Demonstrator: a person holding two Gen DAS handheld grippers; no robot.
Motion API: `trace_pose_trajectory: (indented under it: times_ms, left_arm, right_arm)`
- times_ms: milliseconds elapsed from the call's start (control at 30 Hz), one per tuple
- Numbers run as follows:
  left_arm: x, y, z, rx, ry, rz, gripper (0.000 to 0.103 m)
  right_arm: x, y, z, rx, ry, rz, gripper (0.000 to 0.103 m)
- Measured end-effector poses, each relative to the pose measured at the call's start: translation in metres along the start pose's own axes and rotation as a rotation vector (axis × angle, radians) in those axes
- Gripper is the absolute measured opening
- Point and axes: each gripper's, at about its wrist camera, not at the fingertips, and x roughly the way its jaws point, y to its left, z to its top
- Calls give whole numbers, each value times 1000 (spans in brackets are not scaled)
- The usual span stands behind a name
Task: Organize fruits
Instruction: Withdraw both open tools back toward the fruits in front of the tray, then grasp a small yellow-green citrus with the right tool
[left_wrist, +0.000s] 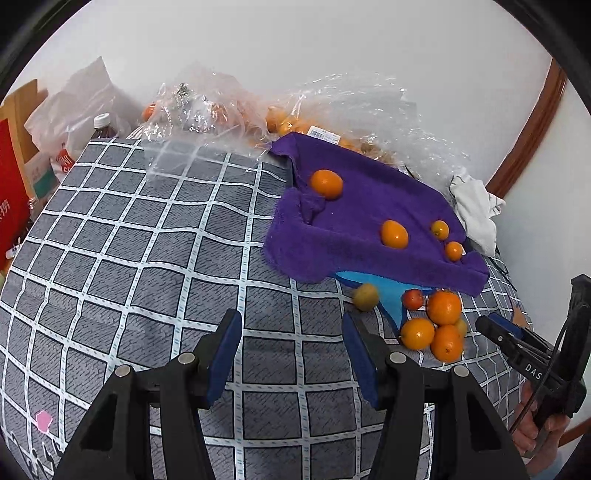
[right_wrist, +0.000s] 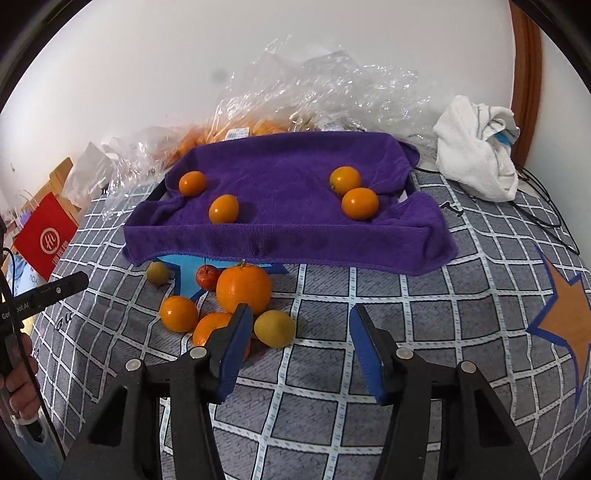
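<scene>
Now both sets of jaws are held wide apart, gripping nothing: the left gripper (left_wrist: 291, 325) over bare checked cloth (left_wrist: 147, 258), the right gripper (right_wrist: 301, 319) beside the loose fruits (right_wrist: 243, 288) piled just near the purple towel (right_wrist: 288, 221) edge, where four oranges (right_wrist: 223, 208) are seen.

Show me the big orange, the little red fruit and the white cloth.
big orange (right_wrist: 243, 288): right wrist view, middle of its front skin.
little red fruit (right_wrist: 207, 277): right wrist view, centre of its body.
white cloth (right_wrist: 476, 155): right wrist view, middle of the bundle.
</scene>
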Motion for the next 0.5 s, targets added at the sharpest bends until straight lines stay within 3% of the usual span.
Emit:
trace_pose_trajectory:
  times_ms: [500]
  left_arm:
    - [3, 4, 3, -13, 4, -14, 54]
  right_arm:
    - [12, 15, -5, -54, 34, 36, 37]
